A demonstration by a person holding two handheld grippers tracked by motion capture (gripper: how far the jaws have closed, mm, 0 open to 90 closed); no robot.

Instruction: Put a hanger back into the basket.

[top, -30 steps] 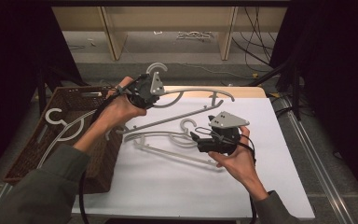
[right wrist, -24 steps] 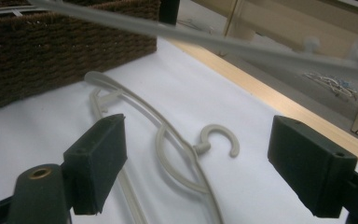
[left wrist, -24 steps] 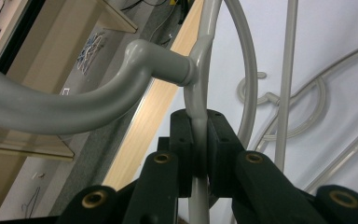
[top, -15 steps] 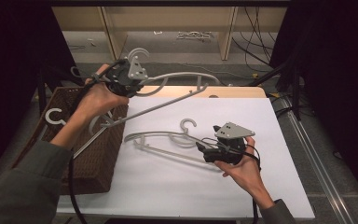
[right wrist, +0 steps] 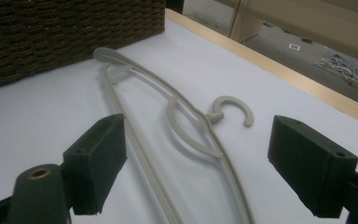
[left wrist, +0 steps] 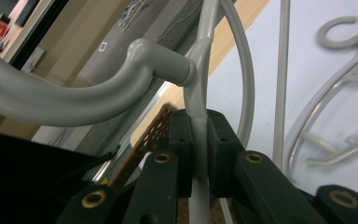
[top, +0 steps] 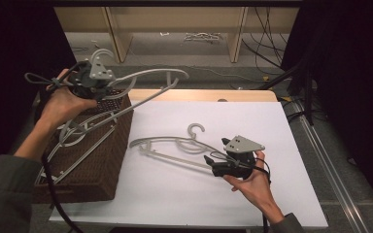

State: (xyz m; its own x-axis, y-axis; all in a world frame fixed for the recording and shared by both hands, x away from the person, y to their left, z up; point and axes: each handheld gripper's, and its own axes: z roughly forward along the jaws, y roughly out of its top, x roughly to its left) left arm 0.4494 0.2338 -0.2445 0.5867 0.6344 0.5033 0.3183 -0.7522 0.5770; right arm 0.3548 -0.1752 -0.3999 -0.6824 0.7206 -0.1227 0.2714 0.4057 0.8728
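Observation:
My left gripper (top: 97,86) is shut on a grey plastic hanger (top: 148,75) and holds it in the air above the brown wicker basket (top: 94,155). In the left gripper view the black pads (left wrist: 182,140) pinch the hanger's thin stem (left wrist: 199,100) just below the hook. A second grey hanger (top: 175,148) lies flat on the white table (top: 194,194). My right gripper (top: 210,162) rests low at that hanger's right end, jaws open. In the right gripper view the lying hanger (right wrist: 186,126) runs between the wide-apart pads (right wrist: 100,163), untouched.
More grey hangers (top: 75,133) lie in the wicker basket at the table's left. A wooden strip (top: 199,94) edges the table's far side. Beyond it stand a shelf frame (top: 175,29) and loose cables (top: 272,29) on the floor.
My left hand has carried its hanger up and to the left, from over the table's back edge to above the basket. The right gripper has sunk a little toward the lying hanger.

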